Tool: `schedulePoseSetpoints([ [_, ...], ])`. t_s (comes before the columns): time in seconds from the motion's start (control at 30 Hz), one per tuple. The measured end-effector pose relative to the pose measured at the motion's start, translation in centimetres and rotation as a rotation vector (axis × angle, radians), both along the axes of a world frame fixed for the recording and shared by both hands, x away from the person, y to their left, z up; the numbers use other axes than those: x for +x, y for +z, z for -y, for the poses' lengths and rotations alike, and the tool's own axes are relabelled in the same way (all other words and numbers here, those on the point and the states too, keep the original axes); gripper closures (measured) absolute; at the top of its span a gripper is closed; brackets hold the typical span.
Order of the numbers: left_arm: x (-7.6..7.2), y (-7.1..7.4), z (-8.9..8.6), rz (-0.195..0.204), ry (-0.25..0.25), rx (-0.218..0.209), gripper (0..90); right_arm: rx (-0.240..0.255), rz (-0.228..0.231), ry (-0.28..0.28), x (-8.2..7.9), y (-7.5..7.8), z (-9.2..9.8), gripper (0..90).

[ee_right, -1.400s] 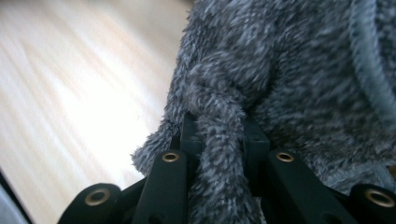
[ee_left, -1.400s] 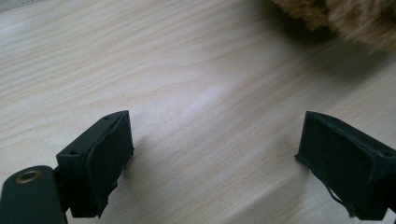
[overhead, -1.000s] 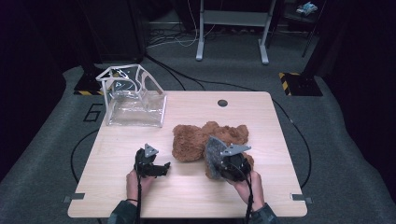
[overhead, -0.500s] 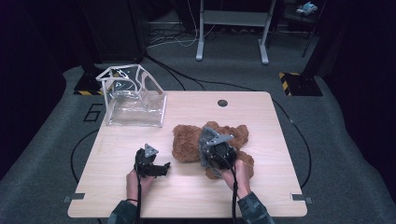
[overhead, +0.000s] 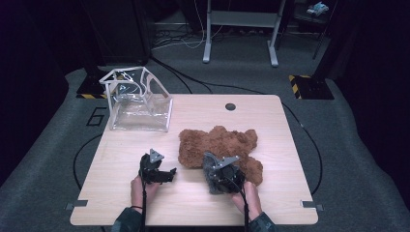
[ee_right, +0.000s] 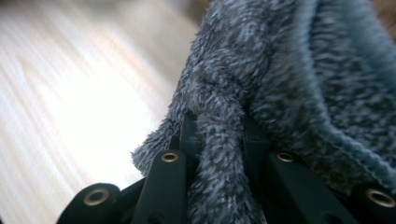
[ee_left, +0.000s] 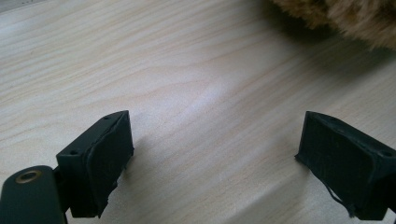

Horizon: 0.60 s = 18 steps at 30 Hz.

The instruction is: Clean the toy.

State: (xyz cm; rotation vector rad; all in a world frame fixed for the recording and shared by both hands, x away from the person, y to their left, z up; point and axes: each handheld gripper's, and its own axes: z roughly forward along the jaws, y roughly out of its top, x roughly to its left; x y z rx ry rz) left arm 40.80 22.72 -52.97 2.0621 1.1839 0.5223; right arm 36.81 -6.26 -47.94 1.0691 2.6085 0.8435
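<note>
**Two hand-held grippers at a wooden table, the right one clamped on grey plush fabric beside a brown teddy bear.**

The right gripper, at the near right of the table, has its jaws drawn nearly together on a fold of grey fleecy cloth; the right gripper view shows the pile pinched between the black jaws and bunched above them. In the high view this cloth lies against the near edge of the brown teddy bear, which sprawls right of the table's centre. The left gripper rests low at the near left, its jaws spread wide over bare wood with nothing between them, the bear's fur just beyond. A clear plastic container stands at the far left corner.
</note>
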Motion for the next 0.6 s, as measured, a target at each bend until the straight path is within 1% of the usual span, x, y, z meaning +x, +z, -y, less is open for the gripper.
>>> schedulePoseSetpoints([
  [0.13,0.0,0.0,0.0,0.004,0.001,0.002,9.8,-0.003,-0.032,0.012,-0.3,-1.0,0.2,76.1],
  [0.23,0.0,0.0,0.0,0.006,0.002,0.001,9.8,0.010,-0.027,0.011,-0.5,-0.8,0.5,76.1],
  [0.27,0.0,0.0,0.0,0.006,0.002,0.001,9.8,0.013,-0.020,0.007,-0.6,-0.5,0.7,76.1],
  [0.47,0.0,0.0,0.0,0.006,0.002,0.001,9.8,0.083,0.037,-0.024,-1.1,1.9,2.9,76.1],
  [0.57,0.0,0.0,0.0,0.007,0.004,-0.002,9.8,0.105,0.077,-0.049,-1.2,3.0,4.2,76.1],
  [0.6,0.0,0.0,0.0,0.001,0.000,0.000,9.8,0.112,0.084,-0.068,-1.2,3.4,4.7,76.1],
])
